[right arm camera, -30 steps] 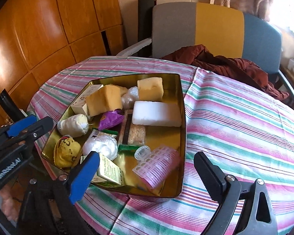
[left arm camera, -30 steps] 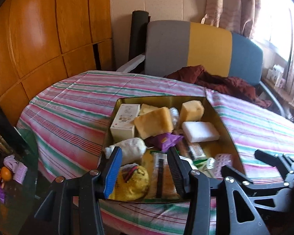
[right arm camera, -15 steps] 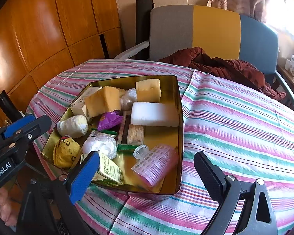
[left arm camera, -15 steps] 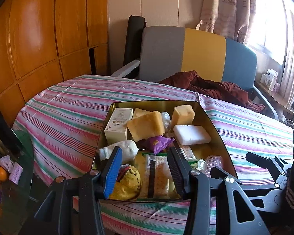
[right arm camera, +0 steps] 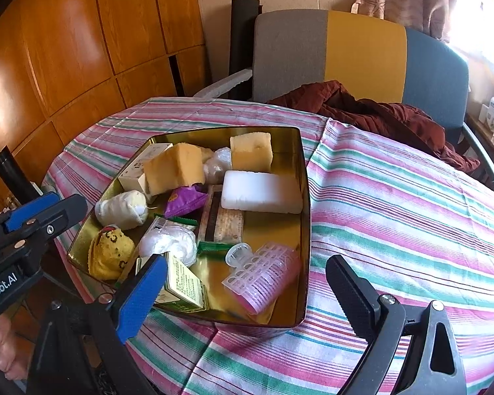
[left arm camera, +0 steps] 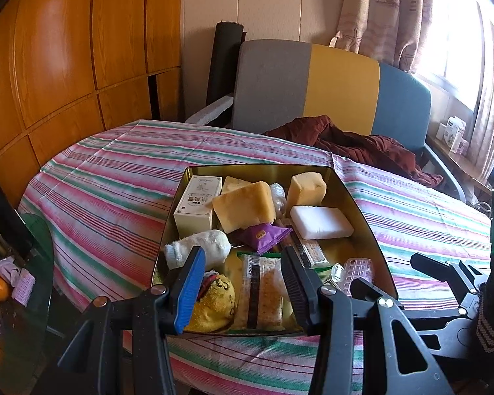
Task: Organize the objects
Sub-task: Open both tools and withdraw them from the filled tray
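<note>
A gold tin box (left arm camera: 362,210) (right arm camera: 304,217) sits on the striped tablecloth, full of small items: yellow sponges (left arm camera: 245,205) (right arm camera: 174,168), a white foam block (left arm camera: 321,222) (right arm camera: 260,192), a purple packet (left arm camera: 261,235) (right arm camera: 184,199), a rolled white sock (left arm camera: 197,247) (right arm camera: 122,209), a yellow toy (left arm camera: 215,299) (right arm camera: 110,253), a pink hair roller (right arm camera: 263,278). My left gripper (left arm camera: 242,281) is open and empty above the box's near edge. My right gripper (right arm camera: 247,283) is open wide and empty at the box's near right corner.
The striped cloth (right arm camera: 395,217) covers a round table. A grey, yellow and blue chair (left arm camera: 329,89) with a dark red garment (left arm camera: 355,141) stands behind. A wooden panel wall (left arm camera: 66,65) is at left. A glass side table with small things (left arm camera: 10,283) is at lower left.
Both grippers have drawn back and risen a little from the box, so it looks smaller and lower. Both stay open and empty. Nothing in the box has moved.
</note>
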The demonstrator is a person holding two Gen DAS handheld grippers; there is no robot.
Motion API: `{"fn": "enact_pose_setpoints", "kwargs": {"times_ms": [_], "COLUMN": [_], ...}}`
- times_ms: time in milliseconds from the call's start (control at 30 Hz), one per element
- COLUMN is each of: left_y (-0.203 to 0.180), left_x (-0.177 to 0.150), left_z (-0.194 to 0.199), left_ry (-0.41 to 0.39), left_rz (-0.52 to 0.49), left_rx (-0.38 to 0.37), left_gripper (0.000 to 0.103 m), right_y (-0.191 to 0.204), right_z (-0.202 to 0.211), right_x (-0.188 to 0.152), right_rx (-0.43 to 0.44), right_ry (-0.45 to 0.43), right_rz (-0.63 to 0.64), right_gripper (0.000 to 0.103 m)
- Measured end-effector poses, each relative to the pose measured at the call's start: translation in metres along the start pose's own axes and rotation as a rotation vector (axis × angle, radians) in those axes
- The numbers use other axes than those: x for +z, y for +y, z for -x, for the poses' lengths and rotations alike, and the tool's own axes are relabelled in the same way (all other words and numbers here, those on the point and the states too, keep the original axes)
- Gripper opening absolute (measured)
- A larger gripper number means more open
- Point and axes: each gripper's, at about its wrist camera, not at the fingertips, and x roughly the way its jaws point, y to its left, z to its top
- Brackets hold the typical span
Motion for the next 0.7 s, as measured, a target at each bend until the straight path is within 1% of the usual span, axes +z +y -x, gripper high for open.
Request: {"fn": "enact_pose_setpoints", "kwargs": {"times_ms": [333,600,700], "left_y": [0.0001,0.0013,0.0010], "left_x": [-0.0002,0.0008,0.0013], "left_z": [-0.0034,0.0004,-0.0007], "left_ry": [0.013,-0.027,-0.021], "left_rz": [-0.005,-0.019,-0.023], "left_rx": [-0.013,0.020,0.009], "left_gripper": [0.048,0.048,0.048], "right_y": [0.0001,-0.0006,-0.0012], "right_z": [-0.0018,-0.0022,0.0007], "right_x": [-0.0002,-0.0012,0.0005], "right_rx": [-0.002,-0.005,-0.005], "right_ry": [0.004,-0.001,-0.015], "right_rz": [-0.002,-0.005,-0.008], "right_gripper": [0.098,0.098,0.098]}}
